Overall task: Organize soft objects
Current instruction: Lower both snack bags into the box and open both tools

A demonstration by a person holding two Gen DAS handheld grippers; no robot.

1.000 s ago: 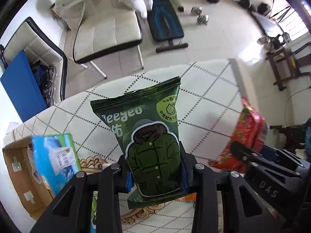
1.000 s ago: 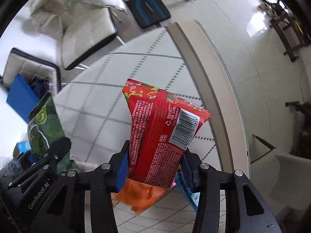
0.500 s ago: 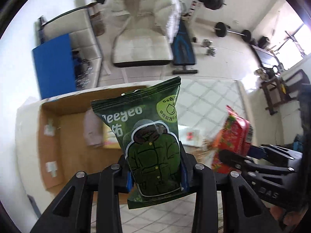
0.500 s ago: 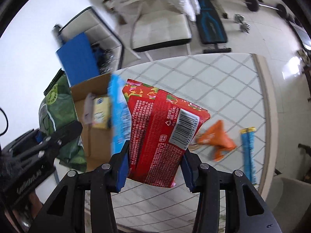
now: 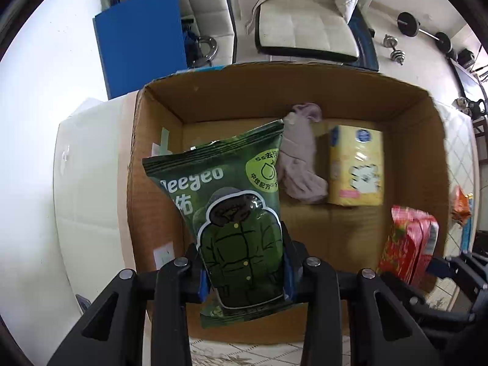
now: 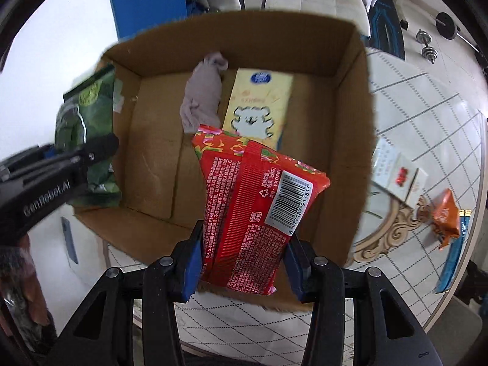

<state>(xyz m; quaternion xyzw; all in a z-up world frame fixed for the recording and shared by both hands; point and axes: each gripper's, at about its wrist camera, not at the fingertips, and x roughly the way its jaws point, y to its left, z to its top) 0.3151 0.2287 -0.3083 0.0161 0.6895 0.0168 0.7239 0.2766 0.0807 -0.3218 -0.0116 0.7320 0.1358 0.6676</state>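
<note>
Fingers of the left gripper point(image 5: 244, 270) pinch the green packet point(image 5: 227, 213) by its lower half at the bottom centre of the left wrist view, and the packet stands upright over the near left part of the open cardboard box point(image 5: 411, 116). On the box floor, in the upper middle of the frame, a crumpled grey cloth point(image 5: 300, 161) lies just beside a yellow tissue pack point(image 5: 355, 167), and the floor under the green packet looks bare, so a good drop is straight down there, low enough that the packet does not tip onto the near wall. At the right edge the red packet point(image 5: 408, 244) shows, gripped by the other tool. In the right wrist view the right gripper point(image 6: 244, 259) clamps the red packet point(image 6: 259, 204) at lower centre, hovering over the near right part of the box point(image 6: 363, 128); the tissue pack point(image 6: 259, 109) and cloth point(image 6: 202, 97) sit beyond it. I judge it best to lower this one in front of the tissue pack and part the fingers only once it is inside. Outside the box, at the right, an orange packet point(image 6: 445, 216) and a white carton point(image 6: 396, 174) lie on the table point(image 6: 442, 116).
</note>
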